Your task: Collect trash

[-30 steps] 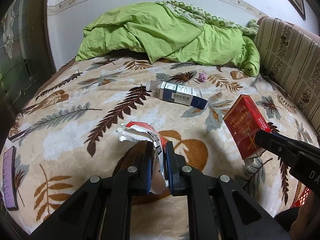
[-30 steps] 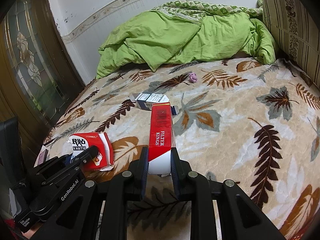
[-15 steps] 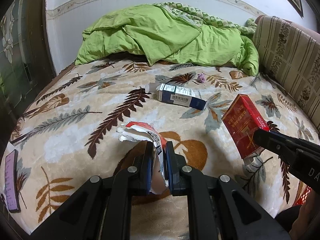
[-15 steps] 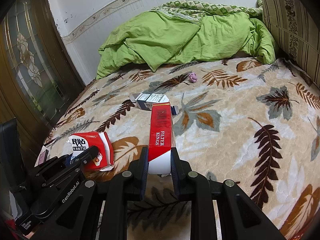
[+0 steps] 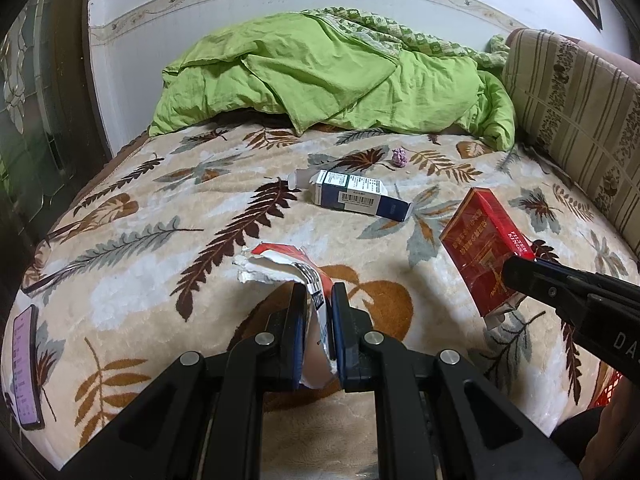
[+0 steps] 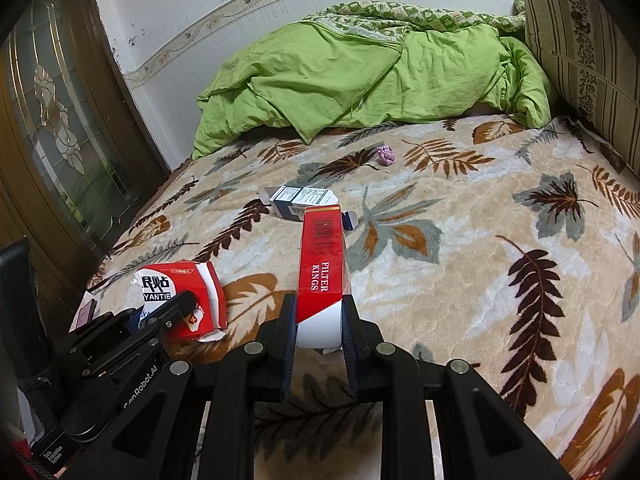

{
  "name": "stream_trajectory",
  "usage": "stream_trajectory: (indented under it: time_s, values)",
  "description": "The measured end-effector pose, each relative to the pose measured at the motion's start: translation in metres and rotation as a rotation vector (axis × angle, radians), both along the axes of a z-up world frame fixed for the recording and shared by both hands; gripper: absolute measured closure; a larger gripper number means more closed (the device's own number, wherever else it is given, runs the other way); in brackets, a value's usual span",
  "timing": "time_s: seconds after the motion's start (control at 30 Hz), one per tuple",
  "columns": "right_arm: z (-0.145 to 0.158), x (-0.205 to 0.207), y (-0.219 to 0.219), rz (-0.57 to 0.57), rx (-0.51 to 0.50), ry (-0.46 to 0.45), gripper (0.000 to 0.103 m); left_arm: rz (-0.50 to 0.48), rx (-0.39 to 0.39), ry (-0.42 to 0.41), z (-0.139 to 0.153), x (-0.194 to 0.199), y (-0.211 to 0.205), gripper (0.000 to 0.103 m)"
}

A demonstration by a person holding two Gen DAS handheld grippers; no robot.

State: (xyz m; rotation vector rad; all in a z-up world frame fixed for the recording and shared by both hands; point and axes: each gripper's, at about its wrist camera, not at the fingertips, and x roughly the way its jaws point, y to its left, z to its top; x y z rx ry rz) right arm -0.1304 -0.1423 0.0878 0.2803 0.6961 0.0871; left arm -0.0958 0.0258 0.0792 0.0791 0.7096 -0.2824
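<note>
Two tongs loaded: both carry trash at once, so neither can take another piece until it unloads.
left tongs (image 5: 318, 308): clenched on the torn red-and-white packet (image 5: 288, 268); fingers pinch its flat lower part, crumpled torn top sticks out forward over the bed (image 5: 140, 248).
why held so: packet is thin and floppy, so a squeeze across the flat faces is the only secure bite; jaws nearly meet.
right tongs (image 6: 318, 312): clenched on the red cigarette carton (image 6: 322, 256); jaws sit on the white end, long body points away from the camera, clear of the blanket as far as I can tell.
why held so: end grip on the narrow sides keeps the stiff box from twisting; it looks light, likely empty.
carton in left view: red cigarette carton (image 5: 486, 248) hangs tilted at right, right tongs (image 5: 516, 276) biting its lower end.
packet in right view: torn red-and-white packet (image 6: 180, 296) at lower left, left tongs (image 6: 176, 308) over it.
trash left on bed: blue-and-white box (image 5: 360, 198) lying on its side mid-bed; small purple wad (image 5: 399, 157) beyond it, near the green quilt (image 5: 328, 76).
not trash, probably: phone (image 5: 24, 364) with lit screen at the bed's near left edge.
bin: not clearly in view; red mesh at the left view's lower right edge may be one, cannot tell.
stage (judgement): two of four pieces lifted, drop-off next, then box and wad.
</note>
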Motion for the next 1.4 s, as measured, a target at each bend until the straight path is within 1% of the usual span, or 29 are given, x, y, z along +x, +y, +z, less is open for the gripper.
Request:
stream_trajectory:
  time_s: [0.3, 0.47, 0.57, 0.6, 0.67, 0.8, 0.93, 1.13, 1.33, 1.4]
  values:
    - [0.0, 0.0, -0.001, 0.0, 0.002, -0.002, 0.081, -0.005, -0.003, -0.001, 0.0, -0.002, -0.001, 0.091]
    - [0.005, -0.009, -0.002, -0.015, 0.011, -0.02, 0.081, -0.046, -0.02, -0.003, 0.003, -0.006, -0.002, 0.091]
    - [0.008, -0.022, -0.007, -0.025, 0.053, -0.022, 0.081, -0.097, -0.042, 0.0, 0.007, -0.013, -0.002, 0.091]
    - [0.008, -0.028, -0.008, -0.026, 0.07, -0.017, 0.081, -0.12, -0.058, 0.006, 0.009, -0.016, -0.002, 0.091]
    - [0.011, -0.042, -0.014, -0.029, 0.104, -0.017, 0.081, -0.161, -0.068, 0.005, 0.012, -0.022, -0.007, 0.091]
    - [0.019, -0.075, -0.026, -0.037, 0.129, -0.019, 0.081, -0.258, -0.099, 0.007, 0.023, -0.039, -0.024, 0.091]
    - [0.026, -0.109, -0.047, -0.077, 0.155, -0.019, 0.081, -0.344, -0.116, 0.016, 0.033, -0.053, -0.044, 0.091]
    - [0.035, -0.157, -0.091, -0.199, 0.188, -0.025, 0.081, -0.485, -0.107, 0.024, 0.046, -0.077, -0.089, 0.091]
    - [0.043, -0.212, -0.14, -0.359, 0.186, -0.032, 0.081, -0.662, -0.084, 0.015, 0.055, -0.117, -0.142, 0.091]
    - [0.043, -0.229, -0.155, -0.411, 0.189, -0.026, 0.081, -0.716, -0.088, 0.02, 0.057, -0.129, -0.159, 0.091]
